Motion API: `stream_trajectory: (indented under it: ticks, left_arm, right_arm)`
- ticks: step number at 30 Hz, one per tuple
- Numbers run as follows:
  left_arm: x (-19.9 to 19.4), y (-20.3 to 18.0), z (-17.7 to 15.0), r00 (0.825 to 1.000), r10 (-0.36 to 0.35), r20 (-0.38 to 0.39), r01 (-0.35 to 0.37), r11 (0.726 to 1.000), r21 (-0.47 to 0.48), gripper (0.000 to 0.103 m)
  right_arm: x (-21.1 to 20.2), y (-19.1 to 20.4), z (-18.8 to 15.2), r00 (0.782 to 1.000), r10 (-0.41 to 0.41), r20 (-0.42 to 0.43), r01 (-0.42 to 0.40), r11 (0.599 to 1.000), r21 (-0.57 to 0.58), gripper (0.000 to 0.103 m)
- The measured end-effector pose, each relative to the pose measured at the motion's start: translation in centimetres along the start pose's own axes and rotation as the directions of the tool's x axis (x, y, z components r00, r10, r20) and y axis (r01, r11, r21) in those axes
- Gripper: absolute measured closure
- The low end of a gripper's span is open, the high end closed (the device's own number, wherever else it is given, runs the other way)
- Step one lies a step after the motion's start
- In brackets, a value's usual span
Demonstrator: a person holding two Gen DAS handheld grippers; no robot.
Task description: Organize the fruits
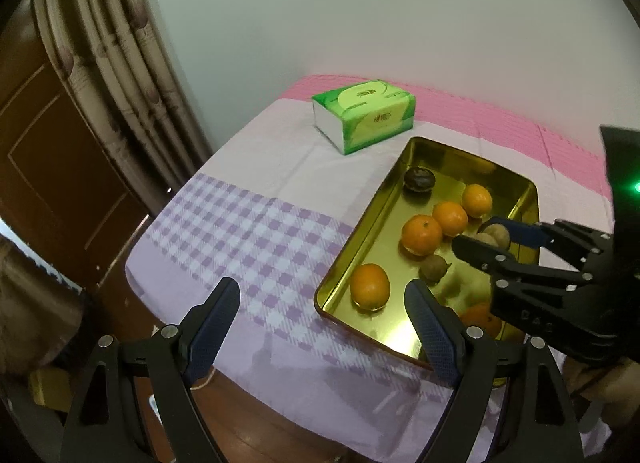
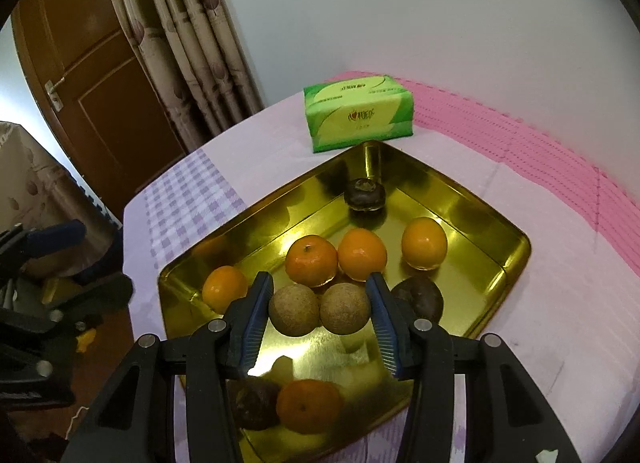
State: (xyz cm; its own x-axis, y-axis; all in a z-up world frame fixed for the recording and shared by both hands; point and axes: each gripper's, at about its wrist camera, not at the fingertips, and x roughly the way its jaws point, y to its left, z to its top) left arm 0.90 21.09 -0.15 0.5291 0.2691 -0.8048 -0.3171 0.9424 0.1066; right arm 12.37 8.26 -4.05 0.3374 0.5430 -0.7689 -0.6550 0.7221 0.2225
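I've got the right gripper (image 2: 318, 305) over the gold tray (image 2: 516, 251), jaws part-way apart w/ two tan round fruits (image 2: 294, 309) sitting side by side in the gap — pads look just beside them, and I can't tell if either pad really presses, so I don't call it a grip. Looks like the step in hand is picking one tan fruit, and the trouble is that two sit in the jaws. To do it well I'd shift sideways so only one is centred between the pads, come lower so the pads meet it at its widest part, then close slow — they're round and firm-looking and the tray floor is slick metal, so a glancing squeeze prob rolls one into the oranges (image 2: 362, 253) right behind. Left gripper (image 1: 322, 309) hangs wide apart w/ nothing in it, over the checked cloth (image 1: 248, 231) at the tray's near-left corner, clear of the work; I'd keep it there or use it to steady the rim if the tray slides. The fruits: all in the tray, none on the cloth — four oranges in a loose row across the middle, a fifth at the near edge under my gripper, dark wrinkled ones at the far corner (image 2: 365, 193), right of my jaw and near edge, glossy floor mirroring the lot. Green tissue pack (image 2: 358, 117) sits just beyond the tray.
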Motion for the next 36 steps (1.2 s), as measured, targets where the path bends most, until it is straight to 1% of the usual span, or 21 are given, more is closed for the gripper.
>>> stream_trajectory:
  ticks: [2, 5, 9, 15, 18, 20, 21, 23, 24, 26, 27, 29, 30, 33, 36]
  left_arm:
    - [0.1, 0.2, 0.1, 1.0, 0.0, -0.008, 0.0, 1.0, -0.012, 0.018]
    - [0.1, 0.4, 0.1, 1.0, 0.016, 0.008, -0.016, 1.0, -0.017, 0.018]
    - [0.2, 0.3, 0.2, 1.0, 0.012, 0.015, -0.012, 1.0, -0.01, 0.017]
    - [0.3, 0.0, 0.2, 0.999, 0.027, 0.02, -0.027, 1.0, 0.006, 0.016]
    - [0.3, -0.1, 0.1, 1.0, 0.027, 0.016, -0.027, 1.0, 0.008, 0.016]
    - [0.3, -0.1, 0.2, 1.0, 0.023, 0.016, -0.023, 1.0, 0.005, 0.016]
    - [0.2, -0.1, 0.2, 1.0, 0.019, 0.016, -0.019, 1.0, 0.002, 0.016]
    - [0.1, 0.0, 0.2, 1.0, 0.011, 0.019, -0.011, 1.0, 0.0, 0.016]
    - [0.0, -0.1, 0.2, 1.0, 0.007, 0.023, -0.007, 1.0, -0.001, 0.016]
    - [-0.3, -0.1, 0.2, 0.999, -0.002, 0.039, 0.002, 1.0, -0.002, 0.016]
    - [-0.5, -0.1, 0.2, 0.999, -0.005, 0.049, 0.005, 1.0, -0.002, 0.016]
    - [-1.1, -0.2, 0.2, 0.998, -0.012, 0.069, 0.012, 1.0, -0.003, 0.016]
    - [-1.4, -0.2, 0.2, 0.996, -0.018, 0.082, 0.019, 1.0, -0.005, 0.016]
    - [-2.7, -0.1, 0.2, 0.991, -0.033, 0.132, 0.035, 0.999, -0.013, 0.016]
    - [-4.3, 0.0, 0.3, 0.98, -0.036, 0.198, 0.041, 0.999, -0.023, 0.015]
  right_arm:
    - [0.5, 0.0, 0.1, 1.0, -0.007, -0.008, 0.007, 1.0, -0.006, 0.057]
    - [1.3, -0.3, 0.2, 1.0, -0.018, -0.021, 0.017, 1.0, -0.005, 0.057]
    - [2.0, -0.7, 0.2, 0.999, -0.02, -0.027, 0.02, 1.0, 0.012, 0.057]
    - [1.8, -0.9, 0.6, 1.0, -0.027, -0.011, 0.028, 0.999, 0.028, 0.056]
    - [0.7, -0.5, 0.7, 0.999, -0.044, 0.019, 0.044, 0.999, 0.021, 0.053]
    - [-0.8, 0.0, 0.6, 0.996, -0.068, 0.062, 0.067, 0.998, 0.013, 0.044]
    - [-1.8, 0.4, 0.4, 0.991, -0.097, 0.092, 0.096, 0.995, 0.008, 0.04]
    - [-3.5, 0.8, 0.0, 0.98, -0.143, 0.141, 0.143, 0.99, 0.009, 0.026]
    - [-4.6, 1.0, -0.4, 0.97, -0.171, 0.175, 0.17, 0.985, 0.016, 0.024]
    - [-6.3, 1.3, -1.1, 0.952, -0.211, 0.221, 0.208, 0.977, 0.035, 0.017]
    - [-7.2, 1.5, -1.5, 0.942, -0.232, 0.243, 0.229, 0.973, 0.044, 0.015]
    - [-9.1, 1.8, -2.4, 0.913, -0.287, 0.29, 0.282, 0.958, 0.06, 0.013]
    - [-9.7, 1.8, -2.5, 0.905, -0.3, 0.301, 0.295, 0.953, 0.064, 0.013]
    - [-12.0, 2.1, -3.4, 0.868, -0.358, 0.343, 0.347, 0.933, 0.095, 0.01]
    - [-13.9, 2.4, -4.0, 0.847, -0.375, 0.377, 0.362, 0.926, 0.108, 0.006]
